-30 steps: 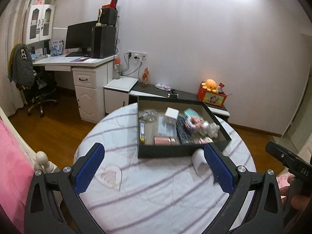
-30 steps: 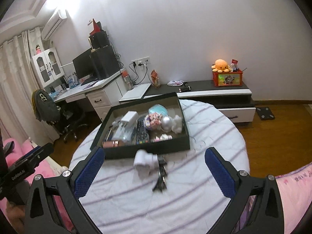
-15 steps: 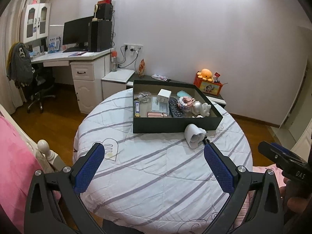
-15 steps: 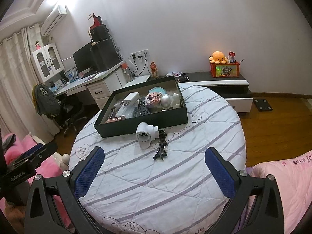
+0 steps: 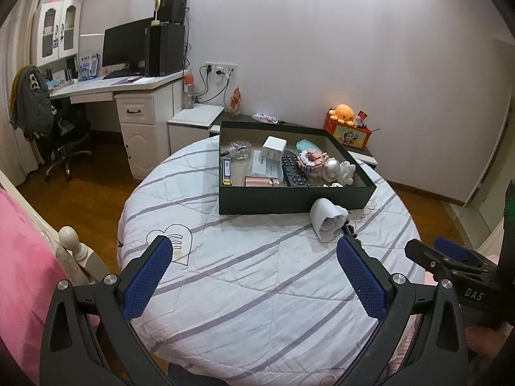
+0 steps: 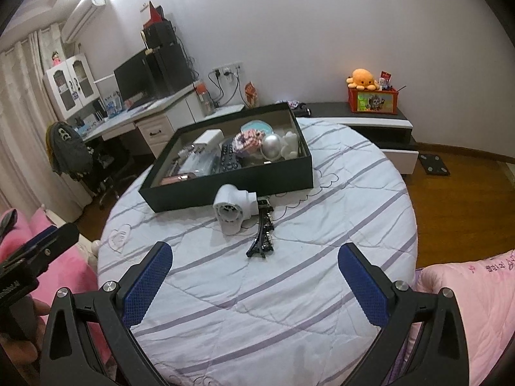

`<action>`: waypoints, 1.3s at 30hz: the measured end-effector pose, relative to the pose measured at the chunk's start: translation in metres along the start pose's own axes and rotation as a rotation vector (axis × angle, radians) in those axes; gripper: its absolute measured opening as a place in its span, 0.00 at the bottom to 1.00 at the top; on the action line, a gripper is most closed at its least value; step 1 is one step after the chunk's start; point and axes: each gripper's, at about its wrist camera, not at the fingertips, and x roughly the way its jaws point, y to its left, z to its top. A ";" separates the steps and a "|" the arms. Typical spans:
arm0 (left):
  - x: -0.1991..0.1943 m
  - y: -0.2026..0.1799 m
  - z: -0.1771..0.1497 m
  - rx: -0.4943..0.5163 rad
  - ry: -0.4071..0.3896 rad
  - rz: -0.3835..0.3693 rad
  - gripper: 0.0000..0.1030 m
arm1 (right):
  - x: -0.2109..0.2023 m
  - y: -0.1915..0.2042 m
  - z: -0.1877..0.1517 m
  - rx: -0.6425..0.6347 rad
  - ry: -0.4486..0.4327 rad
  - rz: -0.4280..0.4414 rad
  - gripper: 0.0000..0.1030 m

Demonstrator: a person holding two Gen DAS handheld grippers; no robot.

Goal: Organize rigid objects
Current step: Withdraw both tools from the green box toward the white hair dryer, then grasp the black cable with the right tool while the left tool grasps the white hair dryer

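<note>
Fingers of left gripper [image 5: 254, 276] and right gripper [image 6: 254, 278] spread wide, empty, pulled back from shallow black cardboard box [image 6: 257, 178] on striped round bed [image 6: 322, 257]. Left outside, against its near wall: white plastic mini fan [image 6: 233, 212], black tower model [image 6: 262, 236]. Likely next picks.

A plain pale wall [image 5: 338, 48] fills the upper middle and right of the frame, with a bright patch of light at its top. Brown wooden floor [image 5: 93, 177] shows at middle left. At the left stands a white desk [image 5: 128, 93] carrying a dark monitor [image 5: 124, 46] and a black computer tower [image 5: 164, 50], with a white glass-door cabinet [image 5: 59, 32] in the upper left. A jacket-draped office chair [image 5: 42, 115] sits at the left edge. In the right wrist view, an air conditioner [image 6: 85, 14] and curtains [image 6: 19, 96] occupy the upper left, and a low black-and-white TV stand [image 6: 376, 128] runs along the wall at the right.
</note>
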 end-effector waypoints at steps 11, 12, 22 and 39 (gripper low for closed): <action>0.063 -0.009 0.005 0.014 0.078 0.029 1.00 | 0.066 -0.004 0.008 -0.016 0.112 -0.066 1.00; 0.070 -0.010 0.004 0.016 0.091 0.029 1.00 | 0.073 -0.004 0.008 -0.018 0.125 -0.072 1.00; 0.112 -0.012 0.001 0.016 0.163 0.030 1.00 | 0.123 -0.010 0.007 -0.043 0.203 -0.112 0.69; 0.137 -0.052 0.004 0.072 0.188 -0.043 1.00 | 0.117 -0.020 0.009 -0.120 0.157 -0.104 0.18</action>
